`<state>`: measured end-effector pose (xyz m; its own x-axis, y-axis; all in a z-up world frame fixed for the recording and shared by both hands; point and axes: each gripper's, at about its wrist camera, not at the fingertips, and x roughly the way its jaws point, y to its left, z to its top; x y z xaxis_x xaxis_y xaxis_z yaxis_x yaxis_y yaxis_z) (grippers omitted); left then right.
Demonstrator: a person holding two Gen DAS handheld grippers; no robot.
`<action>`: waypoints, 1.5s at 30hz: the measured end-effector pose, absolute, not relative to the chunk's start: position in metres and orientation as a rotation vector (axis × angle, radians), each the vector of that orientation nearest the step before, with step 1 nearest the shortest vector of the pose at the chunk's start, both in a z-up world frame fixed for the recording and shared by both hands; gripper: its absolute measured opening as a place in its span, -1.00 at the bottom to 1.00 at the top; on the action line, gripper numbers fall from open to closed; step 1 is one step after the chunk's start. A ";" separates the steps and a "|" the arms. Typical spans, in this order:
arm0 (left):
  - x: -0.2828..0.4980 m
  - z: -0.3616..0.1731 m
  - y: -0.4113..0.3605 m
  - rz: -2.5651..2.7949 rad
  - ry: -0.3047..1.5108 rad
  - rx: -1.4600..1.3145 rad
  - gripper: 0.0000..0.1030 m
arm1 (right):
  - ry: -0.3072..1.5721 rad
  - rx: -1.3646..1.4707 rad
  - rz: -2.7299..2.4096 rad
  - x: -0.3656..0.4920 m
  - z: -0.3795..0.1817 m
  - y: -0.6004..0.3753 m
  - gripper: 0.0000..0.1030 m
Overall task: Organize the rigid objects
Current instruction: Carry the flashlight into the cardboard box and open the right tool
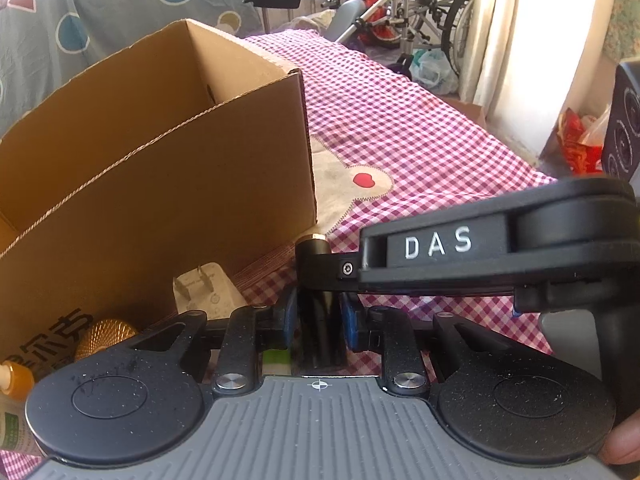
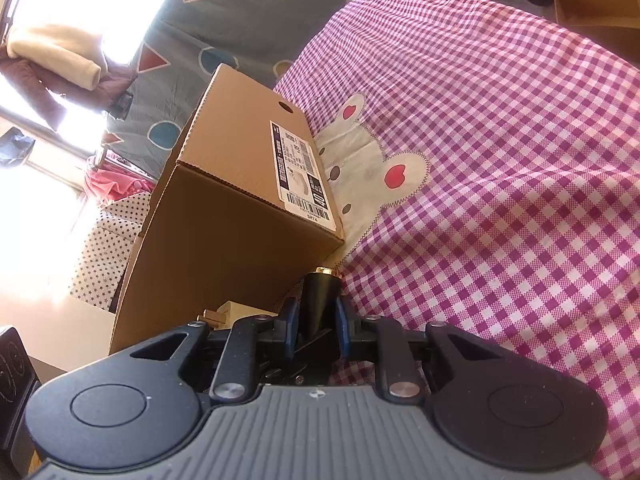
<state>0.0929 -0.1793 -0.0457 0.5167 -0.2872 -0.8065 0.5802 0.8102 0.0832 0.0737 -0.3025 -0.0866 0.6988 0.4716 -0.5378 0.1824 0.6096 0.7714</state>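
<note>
Both the left gripper (image 1: pixel 318 326) and right gripper (image 2: pixel 316 326) clamp the black gold-tipped cylinder (image 1: pixel 316 320) just beside the open brown cardboard box (image 1: pixel 160 160), while the white plug adapter (image 1: pixel 204 292) waits outside.

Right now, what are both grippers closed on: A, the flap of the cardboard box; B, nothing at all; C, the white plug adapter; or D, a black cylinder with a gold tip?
D: the black cylinder with a gold tip stands between the blue pads of the left gripper, and the right gripper clamps it too, beside the cardboard box and apart from the white plug adapter.
</note>
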 end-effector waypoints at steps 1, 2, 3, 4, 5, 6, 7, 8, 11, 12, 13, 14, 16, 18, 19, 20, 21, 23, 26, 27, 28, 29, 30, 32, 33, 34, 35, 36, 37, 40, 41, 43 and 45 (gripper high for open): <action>0.092 -0.046 -0.182 -0.525 0.881 0.381 -0.56 | 0.807 0.926 0.194 0.075 -0.087 -0.304 -0.56; 0.092 -0.047 -0.184 -0.514 0.876 0.394 -0.56 | 0.806 0.925 0.198 0.077 -0.088 -0.305 -0.56; 0.092 -0.048 -0.186 -0.503 0.872 0.402 -0.56 | 0.802 0.923 0.201 0.079 -0.088 -0.305 -0.56; 0.093 -0.048 -0.187 -0.495 0.868 0.404 -0.56 | 0.797 0.918 0.205 0.080 -0.088 -0.305 -0.56; 0.093 -0.048 -0.187 -0.490 0.868 0.399 -0.56 | 0.793 0.916 0.210 0.081 -0.089 -0.305 -0.54; 0.094 -0.048 -0.187 -0.489 0.871 0.394 -0.56 | 0.789 0.918 0.214 0.081 -0.089 -0.305 -0.52; 0.094 -0.047 -0.186 -0.491 0.873 0.387 -0.56 | 0.786 0.918 0.216 0.080 -0.089 -0.305 -0.52; 0.094 -0.046 -0.185 -0.495 0.874 0.378 -0.56 | 0.779 0.923 0.219 0.078 -0.089 -0.305 -0.52; 0.089 -0.039 -0.182 -0.510 0.849 0.357 -0.56 | 0.744 0.930 0.223 0.068 -0.085 -0.305 -0.52; 0.087 -0.036 -0.183 -0.514 0.838 0.353 -0.57 | 0.735 0.928 0.221 0.064 -0.083 -0.306 -0.52; 0.084 -0.033 -0.183 -0.517 0.826 0.351 -0.57 | 0.724 0.924 0.219 0.061 -0.080 -0.306 -0.52; 0.082 -0.030 -0.183 -0.521 0.814 0.348 -0.57 | 0.712 0.916 0.217 0.057 -0.075 -0.306 -0.52; 0.076 -0.021 -0.183 -0.529 0.784 0.339 -0.57 | 0.686 0.892 0.214 0.051 -0.064 -0.305 -0.52; 0.070 -0.010 -0.180 -0.536 0.753 0.321 -0.57 | 0.655 0.858 0.213 0.043 -0.049 -0.302 -0.52; 0.067 -0.005 -0.178 -0.538 0.739 0.314 -0.57 | 0.640 0.840 0.211 0.040 -0.041 -0.300 -0.52; 0.064 0.002 -0.177 -0.539 0.722 0.304 -0.57 | 0.624 0.817 0.212 0.037 -0.032 -0.296 -0.52; 0.062 0.008 -0.174 -0.540 0.707 0.293 -0.57 | 0.609 0.793 0.213 0.035 -0.024 -0.294 -0.52; 0.058 0.018 -0.168 -0.540 0.680 0.269 -0.57 | 0.578 0.739 0.213 0.030 -0.005 -0.284 -0.52; 0.050 0.038 -0.159 -0.521 0.632 0.246 -0.57 | 0.534 0.683 0.235 0.027 0.020 -0.272 -0.52; 0.049 0.044 -0.157 -0.511 0.617 0.241 -0.57 | 0.523 0.671 0.248 0.027 0.027 -0.268 -0.52; 0.048 0.050 -0.153 -0.499 0.605 0.235 -0.57 | 0.514 0.656 0.265 0.029 0.034 -0.262 -0.52; 0.048 0.057 -0.148 -0.480 0.594 0.225 -0.57 | 0.509 0.643 0.283 0.032 0.041 -0.257 -0.52; 0.049 0.063 -0.143 -0.462 0.590 0.212 -0.57 | 0.509 0.629 0.304 0.036 0.047 -0.249 -0.52; 0.054 0.073 -0.131 -0.421 0.591 0.185 -0.57 | 0.515 0.604 0.350 0.047 0.058 -0.235 -0.52; 0.057 0.077 -0.124 -0.403 0.595 0.173 -0.57 | 0.523 0.594 0.374 0.054 0.062 -0.227 -0.52; 0.062 0.081 -0.117 -0.383 0.605 0.161 -0.57 | 0.536 0.585 0.398 0.062 0.066 -0.218 -0.52; 0.068 0.085 -0.109 -0.363 0.620 0.150 -0.56 | 0.556 0.586 0.422 0.071 0.069 -0.211 -0.52; 0.075 0.087 -0.102 -0.346 0.636 0.140 -0.56 | 0.577 0.586 0.448 0.081 0.071 -0.203 -0.52; 0.081 0.089 -0.095 -0.329 0.651 0.130 -0.56 | 0.598 0.584 0.474 0.091 0.073 -0.195 -0.52; 0.106 0.093 -0.074 -0.287 0.709 0.114 -0.56 | 0.672 0.575 0.526 0.124 0.078 -0.172 -0.52; 0.115 0.092 -0.067 -0.270 0.734 0.114 -0.56 | 0.702 0.571 0.541 0.136 0.079 -0.163 -0.52; 0.134 0.088 -0.057 -0.244 0.785 0.108 -0.56 | 0.778 0.577 0.562 0.163 0.075 -0.149 -0.52; 0.157 0.079 -0.045 -0.221 0.845 0.092 -0.56 | 0.855 0.578 0.580 0.191 0.069 -0.136 -0.52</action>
<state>0.1570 -0.0453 0.0790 0.6423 -0.1571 -0.7502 0.2297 0.9732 -0.0072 0.1909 -0.1359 0.0687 0.5258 0.6732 -0.5199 -0.2344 0.7022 0.6722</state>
